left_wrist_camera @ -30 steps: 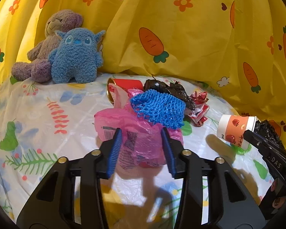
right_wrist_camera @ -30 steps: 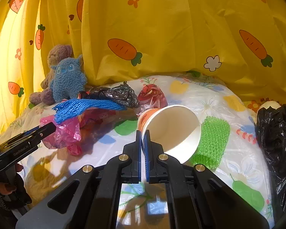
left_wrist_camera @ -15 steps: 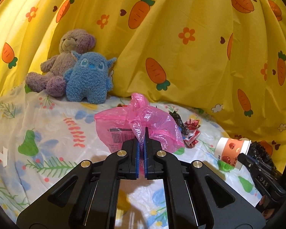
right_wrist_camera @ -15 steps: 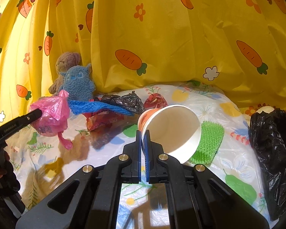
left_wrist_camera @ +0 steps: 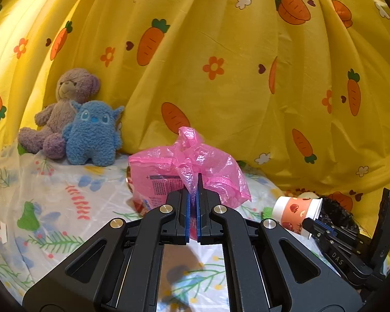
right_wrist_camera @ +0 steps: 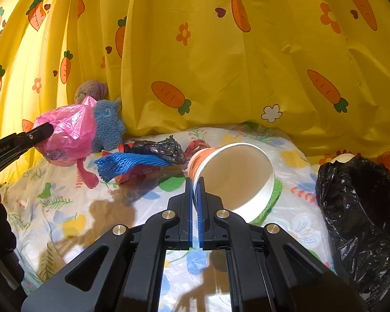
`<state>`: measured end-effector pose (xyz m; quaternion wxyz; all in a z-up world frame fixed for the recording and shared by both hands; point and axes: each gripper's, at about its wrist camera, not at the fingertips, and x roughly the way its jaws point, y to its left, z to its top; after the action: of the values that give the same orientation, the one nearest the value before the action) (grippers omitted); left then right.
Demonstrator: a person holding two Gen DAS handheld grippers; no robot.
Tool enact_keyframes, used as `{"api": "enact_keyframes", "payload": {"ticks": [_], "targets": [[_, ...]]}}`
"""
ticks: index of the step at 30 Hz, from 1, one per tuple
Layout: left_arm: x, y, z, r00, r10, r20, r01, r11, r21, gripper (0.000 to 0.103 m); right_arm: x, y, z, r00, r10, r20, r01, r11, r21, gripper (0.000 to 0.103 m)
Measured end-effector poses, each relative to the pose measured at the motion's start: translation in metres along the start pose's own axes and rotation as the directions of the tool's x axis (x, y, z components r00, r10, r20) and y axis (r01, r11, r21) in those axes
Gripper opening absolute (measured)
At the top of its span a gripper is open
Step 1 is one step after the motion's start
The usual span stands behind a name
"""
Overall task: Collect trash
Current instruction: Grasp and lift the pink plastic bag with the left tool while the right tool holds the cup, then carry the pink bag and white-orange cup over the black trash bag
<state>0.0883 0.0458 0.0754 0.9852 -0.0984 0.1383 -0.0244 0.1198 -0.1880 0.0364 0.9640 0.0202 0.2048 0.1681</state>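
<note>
Left gripper (left_wrist_camera: 193, 182): jaws pressed together on a crumpled pink plastic bag (left_wrist_camera: 169, 171), which is held clear of the floral table cover (left_wrist_camera: 65, 208). The bag sits at frame centre in the left wrist view; a printed label with a barcode shows on its left face. In the right wrist view the same bag (right_wrist_camera: 70, 130) hangs at the left edge, in front of the plush toys, with a pink tail dangling beneath it.

Right gripper (right_wrist_camera: 195, 182): jaws clamped on the rim of a paper cup (right_wrist_camera: 234, 176), orange outside and white inside. The cup is tilted with its open mouth toward the camera, at frame centre. In the left wrist view the cup (left_wrist_camera: 296, 213) appears at lower right, lying sideways in the gripper.

Open black trash bag (right_wrist_camera: 364, 208): right edge of the right wrist view, just beside the cup.

On the cover, left of centre in the right wrist view: blue foam net (right_wrist_camera: 132, 163), with a crumpled black plastic bag (right_wrist_camera: 161, 148) just behind it. A green foam net (right_wrist_camera: 273, 197) lies under the cup.

Background: yellow carrot-print curtain (left_wrist_camera: 221, 52); purple teddy bear (left_wrist_camera: 65, 109) and blue plush monster (left_wrist_camera: 93, 132), side by side at left.
</note>
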Motion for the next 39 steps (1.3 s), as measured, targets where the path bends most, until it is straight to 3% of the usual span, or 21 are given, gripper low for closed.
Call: {"api": "enact_keyframes", "payload": {"ticks": [5,11,16,19,27,33,39], "targets": [[0.007,-0.034,-0.003,0.997,-0.078,-0.017,0.078,0.997,0.027,0.002,-0.015,-0.013,0.000,0.999,-0.046,0.023,0.046,0.999,-0.005,0.004],[0.025,-0.100,-0.007,0.979,-0.199,-0.050,0.203,0.973,0.107,0.002,-0.040,-0.045,0.002,0.986,-0.155,0.055,0.155,0.988,0.004,0.004],[0.042,-0.164,-0.013,0.943,-0.323,-0.085,0.333,0.931,0.153,0.002,-0.062,-0.083,0.005,0.960,-0.268,0.077,0.267,0.963,0.031,0.004],[0.053,-0.200,-0.017,0.911,-0.400,-0.102,0.412,0.896,0.169,0.002,-0.075,-0.108,0.006,0.936,-0.341,0.088,0.337,0.940,0.053,0.004],[0.090,-0.270,-0.032,0.840,-0.520,-0.157,0.541,0.824,0.165,0.002,-0.093,-0.168,-0.001,0.879,-0.472,0.074,0.462,0.879,0.119,0.004],[0.112,-0.303,-0.042,0.811,-0.557,-0.178,0.583,0.795,0.168,0.002,-0.091,-0.196,-0.008,0.862,-0.505,0.043,0.495,0.858,0.141,0.004],[0.129,-0.323,-0.054,0.800,-0.564,-0.206,0.597,0.783,0.175,0.002,-0.083,-0.210,-0.011,0.860,-0.509,0.020,0.500,0.851,0.164,0.004]]}}
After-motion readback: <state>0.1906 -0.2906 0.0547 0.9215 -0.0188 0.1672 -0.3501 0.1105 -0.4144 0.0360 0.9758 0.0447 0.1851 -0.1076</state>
